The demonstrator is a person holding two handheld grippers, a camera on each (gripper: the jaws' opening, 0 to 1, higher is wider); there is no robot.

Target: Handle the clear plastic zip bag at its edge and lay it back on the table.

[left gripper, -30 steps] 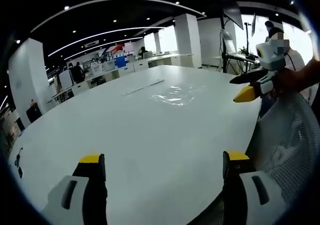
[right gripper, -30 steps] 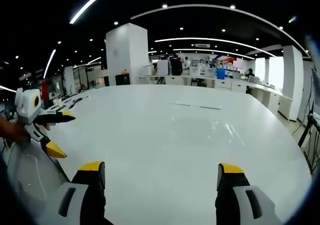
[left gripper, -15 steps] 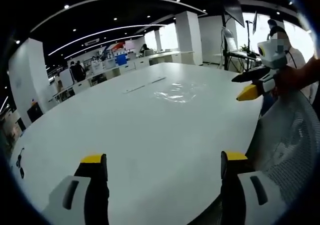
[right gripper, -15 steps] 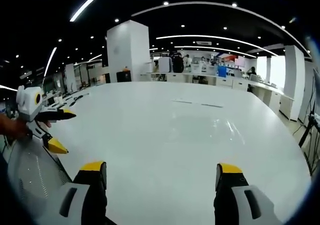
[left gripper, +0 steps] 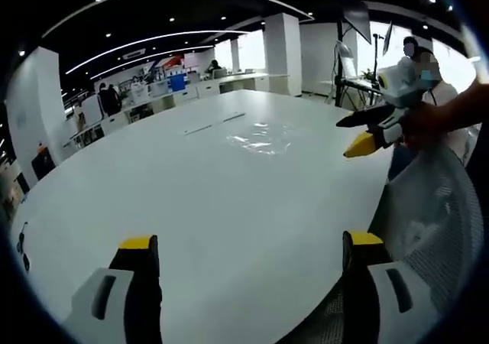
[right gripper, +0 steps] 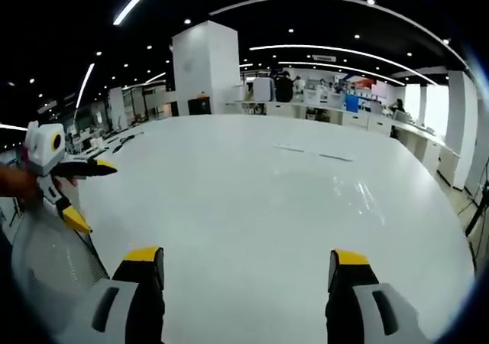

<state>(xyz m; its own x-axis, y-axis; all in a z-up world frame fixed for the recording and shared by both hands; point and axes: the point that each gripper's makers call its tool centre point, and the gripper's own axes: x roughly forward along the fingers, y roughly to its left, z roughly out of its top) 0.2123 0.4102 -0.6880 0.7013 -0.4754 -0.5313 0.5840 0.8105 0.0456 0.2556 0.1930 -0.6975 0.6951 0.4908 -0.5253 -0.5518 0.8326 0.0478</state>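
Table (left gripper: 191, 199): one zip bag (left gripper: 260, 139); two open claws (left gripper: 248, 264) (right gripper: 246, 271)

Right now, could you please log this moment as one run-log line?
bag: flat on table, untouched | left gripper: open, empty, near table edge | right gripper: open, empty | phase: pre-grasp

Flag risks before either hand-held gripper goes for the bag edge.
1. The clear zip bag lies flat and far out on the white table; it barely shows against the surface, so its edge could be misjudged.
2. A flat edge gives open jaws little to catch; they may scrape the table or push the bag away.
3. Both the left hand-held gripper and right hand-held gripper sit near the table's edge, so the reach is long.
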